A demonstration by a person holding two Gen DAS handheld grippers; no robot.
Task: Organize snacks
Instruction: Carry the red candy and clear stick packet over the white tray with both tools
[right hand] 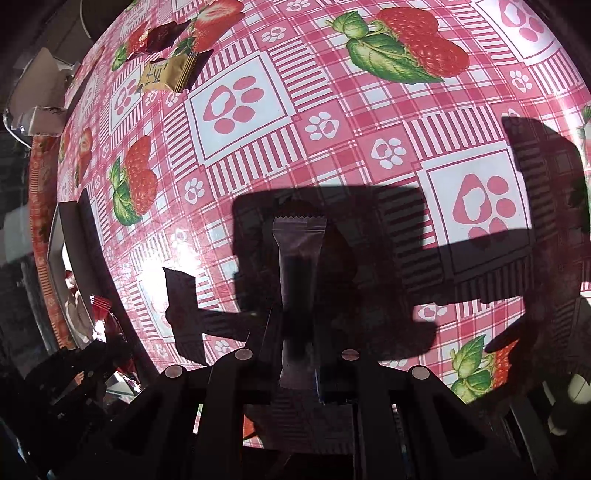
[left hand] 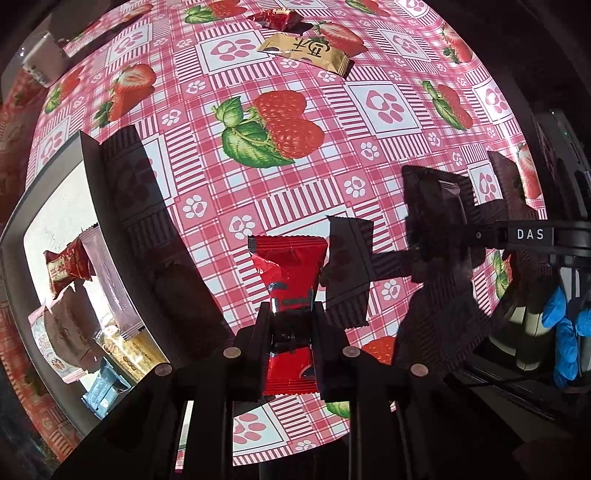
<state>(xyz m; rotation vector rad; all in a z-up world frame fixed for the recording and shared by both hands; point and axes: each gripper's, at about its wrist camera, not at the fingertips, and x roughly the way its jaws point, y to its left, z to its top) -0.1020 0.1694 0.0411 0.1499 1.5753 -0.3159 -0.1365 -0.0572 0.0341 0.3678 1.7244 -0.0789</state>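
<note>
Red snack packet [left hand: 290,266] above tablecloth [left hand: 295,155], beside tray [left hand: 14,236].

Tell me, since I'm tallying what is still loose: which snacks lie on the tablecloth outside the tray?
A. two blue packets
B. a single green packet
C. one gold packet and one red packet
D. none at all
C: a gold packet and a red packet lie side by side on the far tablecloth, apart from the tray.

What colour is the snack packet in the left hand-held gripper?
Red snack packet, clearest in the left wrist view.
</note>
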